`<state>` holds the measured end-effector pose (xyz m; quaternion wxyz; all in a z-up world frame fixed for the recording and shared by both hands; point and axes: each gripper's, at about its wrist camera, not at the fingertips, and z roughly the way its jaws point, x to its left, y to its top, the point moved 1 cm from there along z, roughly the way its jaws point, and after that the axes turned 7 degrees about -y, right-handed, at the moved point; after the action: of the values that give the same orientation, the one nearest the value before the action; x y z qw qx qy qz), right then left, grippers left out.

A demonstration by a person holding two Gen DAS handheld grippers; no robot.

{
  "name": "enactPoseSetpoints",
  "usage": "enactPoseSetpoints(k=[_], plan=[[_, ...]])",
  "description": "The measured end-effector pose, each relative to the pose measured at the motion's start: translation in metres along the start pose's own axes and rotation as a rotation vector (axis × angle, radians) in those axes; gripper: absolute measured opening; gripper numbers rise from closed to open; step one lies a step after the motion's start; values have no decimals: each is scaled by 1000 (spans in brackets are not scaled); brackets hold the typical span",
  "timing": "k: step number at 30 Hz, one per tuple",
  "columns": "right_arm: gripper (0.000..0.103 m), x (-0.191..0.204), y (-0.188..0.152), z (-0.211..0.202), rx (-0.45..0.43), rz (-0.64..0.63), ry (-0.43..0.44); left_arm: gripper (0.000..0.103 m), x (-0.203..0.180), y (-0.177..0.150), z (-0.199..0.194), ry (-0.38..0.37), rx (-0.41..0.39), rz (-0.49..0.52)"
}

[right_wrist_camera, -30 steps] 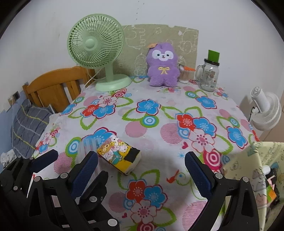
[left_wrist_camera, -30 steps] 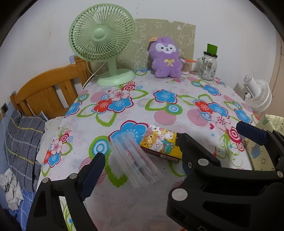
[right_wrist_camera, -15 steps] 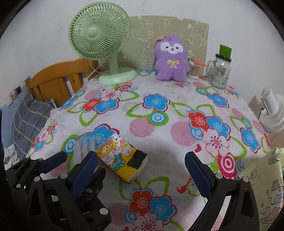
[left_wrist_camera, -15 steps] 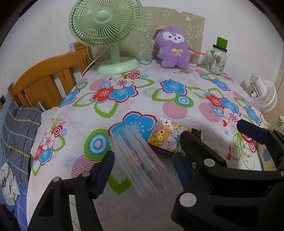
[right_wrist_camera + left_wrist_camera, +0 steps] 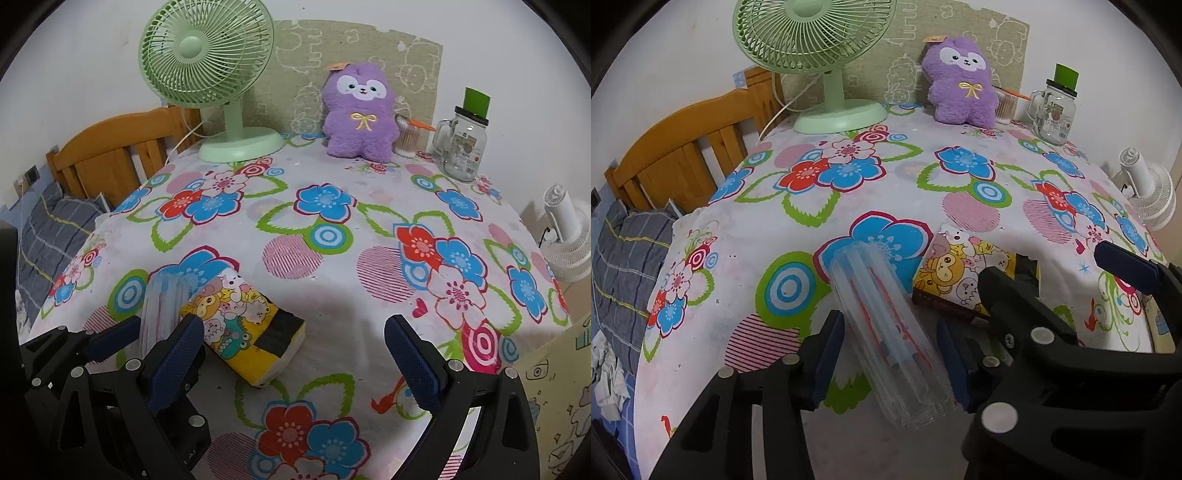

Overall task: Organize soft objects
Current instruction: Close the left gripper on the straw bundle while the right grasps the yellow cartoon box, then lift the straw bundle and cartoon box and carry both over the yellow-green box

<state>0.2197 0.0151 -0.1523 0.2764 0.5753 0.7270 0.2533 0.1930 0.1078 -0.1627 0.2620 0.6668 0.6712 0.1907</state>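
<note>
A clear plastic pack [image 5: 886, 325] with red-printed contents lies on the flowered tablecloth [image 5: 849, 206] near the front. My left gripper [image 5: 890, 358] straddles it; its jaws are closing, and the blue pads [image 5: 827, 350] stand just off the pack's sides. Right of it lies a yellow cartoon-print tissue pack [image 5: 240, 328]. My right gripper [image 5: 295, 365] hangs wide open over the tissue pack's near end, its left finger [image 5: 177, 358] beside the pack without touching it. A purple plush toy [image 5: 358, 118] sits upright at the back of the table.
A green desk fan [image 5: 218, 85] stands at the back left, a glass mug jar [image 5: 461, 147] and a cotton-swab pot [image 5: 406, 140] at the back right. A wooden headboard [image 5: 683, 155] and bedding lie left of the table, a white fan [image 5: 565, 236] to the right.
The left jaws have narrowed from wide apart to close around the clear pack. Both grippers have sunk nearer the table; the right one stays wide open.
</note>
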Motion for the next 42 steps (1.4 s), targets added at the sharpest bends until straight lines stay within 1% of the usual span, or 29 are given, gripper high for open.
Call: enactPoseSetpoints(k=[4, 9, 20, 26, 28, 32, 36, 42], plan=[[100, 6, 0, 2, 2, -23, 5, 41, 2, -1, -1, -1, 2, 16], [100, 17, 2, 5, -1, -52, 20, 36, 8, -2, -4, -9, 1, 20], [100, 30, 6, 16, 12, -52, 24, 35, 22, -3, -3, 9, -11, 2], [99, 30, 6, 30, 74, -7, 10, 35, 23, -1, -1, 5, -14, -5], [97, 30, 4, 34, 94, 12, 15, 36, 23, -1, -1, 7, -14, -5], [81, 31, 4, 35, 113, 16, 30, 36, 21, -1, -1, 19, -18, 5], [70, 30, 3, 34, 121, 20, 34, 36, 19, -2, -1, 34, -20, 15], [63, 28, 1, 31, 122, 18, 31, 34, 15, -2, -1, 50, -22, 39]])
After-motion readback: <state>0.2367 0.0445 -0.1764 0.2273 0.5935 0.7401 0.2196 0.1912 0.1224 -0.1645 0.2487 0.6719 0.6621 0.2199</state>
